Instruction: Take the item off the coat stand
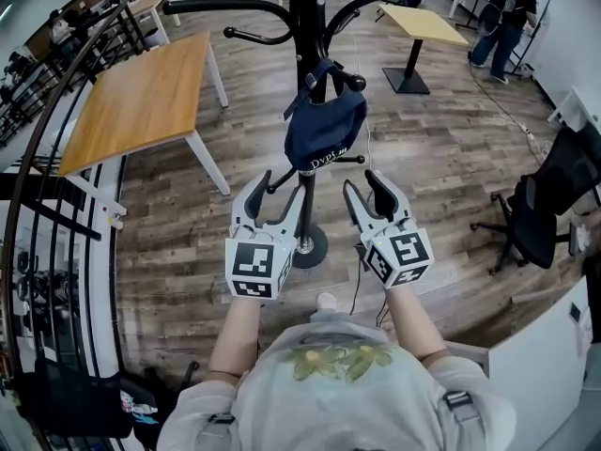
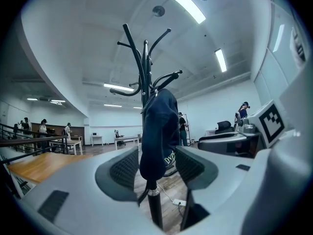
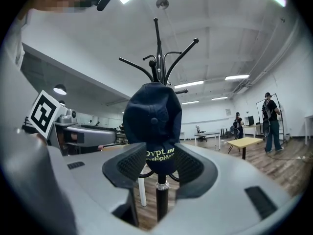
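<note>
A navy cap [image 1: 326, 130] with pale lettering hangs on a hook of the black coat stand [image 1: 307, 7]. Both grippers sit just below and on the near side of the cap, a short gap away from it. My left gripper [image 1: 280, 191] is open, its jaws empty and either side of the stand's pole line. My right gripper [image 1: 363, 184] is open and empty too, slightly to the right of the pole. In the left gripper view the cap [image 2: 159, 131] hangs ahead of the spread jaws [image 2: 156, 168]. In the right gripper view the cap [image 3: 152, 121] shows its crown beyond the open jaws [image 3: 159, 166].
The stand's round base [image 1: 310, 247] is on the wooden floor by my feet, with a cable beside it. A wooden table [image 1: 141, 101] stands at the left, beside a black railing [image 1: 47, 158]. A yellow table [image 1: 423, 22], a person [image 1: 507, 17] and a black office chair [image 1: 545, 214] are on the right.
</note>
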Available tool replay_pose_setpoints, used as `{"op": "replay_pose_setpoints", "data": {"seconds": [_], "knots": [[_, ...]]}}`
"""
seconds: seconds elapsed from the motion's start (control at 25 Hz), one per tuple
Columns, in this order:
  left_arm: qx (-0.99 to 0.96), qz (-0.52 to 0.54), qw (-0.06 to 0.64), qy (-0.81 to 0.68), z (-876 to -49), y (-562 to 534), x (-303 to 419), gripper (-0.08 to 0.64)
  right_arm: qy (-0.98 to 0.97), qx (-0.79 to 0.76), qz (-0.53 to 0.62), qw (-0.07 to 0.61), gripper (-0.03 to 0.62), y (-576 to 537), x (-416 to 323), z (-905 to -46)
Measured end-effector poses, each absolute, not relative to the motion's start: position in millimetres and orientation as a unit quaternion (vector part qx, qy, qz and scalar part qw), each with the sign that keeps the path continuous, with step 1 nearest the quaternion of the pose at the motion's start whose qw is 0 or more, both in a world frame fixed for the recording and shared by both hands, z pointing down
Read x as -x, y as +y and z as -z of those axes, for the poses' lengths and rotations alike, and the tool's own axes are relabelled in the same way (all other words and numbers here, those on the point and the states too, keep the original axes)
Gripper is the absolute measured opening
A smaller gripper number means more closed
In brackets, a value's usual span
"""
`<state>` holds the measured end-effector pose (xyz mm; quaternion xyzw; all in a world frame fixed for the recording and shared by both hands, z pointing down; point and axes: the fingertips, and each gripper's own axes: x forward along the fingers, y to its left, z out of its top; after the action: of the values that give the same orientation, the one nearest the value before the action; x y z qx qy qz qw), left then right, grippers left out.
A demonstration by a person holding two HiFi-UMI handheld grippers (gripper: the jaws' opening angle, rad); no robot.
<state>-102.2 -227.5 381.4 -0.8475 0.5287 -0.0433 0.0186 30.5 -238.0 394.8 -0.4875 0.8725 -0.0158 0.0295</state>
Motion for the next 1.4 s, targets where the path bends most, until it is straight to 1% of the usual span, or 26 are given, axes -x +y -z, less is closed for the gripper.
{"op": "replay_pose_setpoints", "data": {"seconds": [0.24, 0.52, 0.88, 0.96, 1.0, 1.12, 1.2, 1.28, 1.4], "knots": [[0.847, 0.044, 0.013, 0.530, -380, -248, 97, 0.238, 0.877, 0.479, 0.018, 0.023, 0.184, -263, -27, -393], [0.850, 0.055, 0.013, 0.524, -382, -264, 85, 0.238, 0.878, 0.479, 0.018, 0.021, 0.184, -288, -29, -388], [0.841, 0.061, 0.008, 0.537, -379, -279, 87, 0.238, 0.882, 0.467, 0.050, 0.022, 0.184, -317, -24, -393], [0.839, 0.063, 0.008, 0.541, -380, -281, 88, 0.224, 0.886, 0.459, 0.053, 0.021, 0.183, -320, -21, -393], [0.837, 0.066, 0.008, 0.543, -380, -281, 89, 0.198, 0.888, 0.456, 0.054, 0.021, 0.179, -321, -19, -393], [0.831, 0.069, 0.007, 0.552, -382, -284, 91, 0.164, 0.891, 0.450, 0.055, 0.021, 0.144, -323, -16, -393], [0.829, 0.064, 0.008, 0.556, -381, -286, 93, 0.133, 0.891, 0.452, 0.052, 0.020, 0.085, -324, -16, -394], [0.829, 0.059, 0.004, 0.557, -381, -288, 94, 0.126, 0.889, 0.455, 0.047, 0.019, 0.044, -324, -18, -395], [0.829, 0.057, 0.000, 0.556, -382, -289, 94, 0.123, 0.889, 0.455, 0.042, 0.018, 0.038, -323, -20, -395]]}}
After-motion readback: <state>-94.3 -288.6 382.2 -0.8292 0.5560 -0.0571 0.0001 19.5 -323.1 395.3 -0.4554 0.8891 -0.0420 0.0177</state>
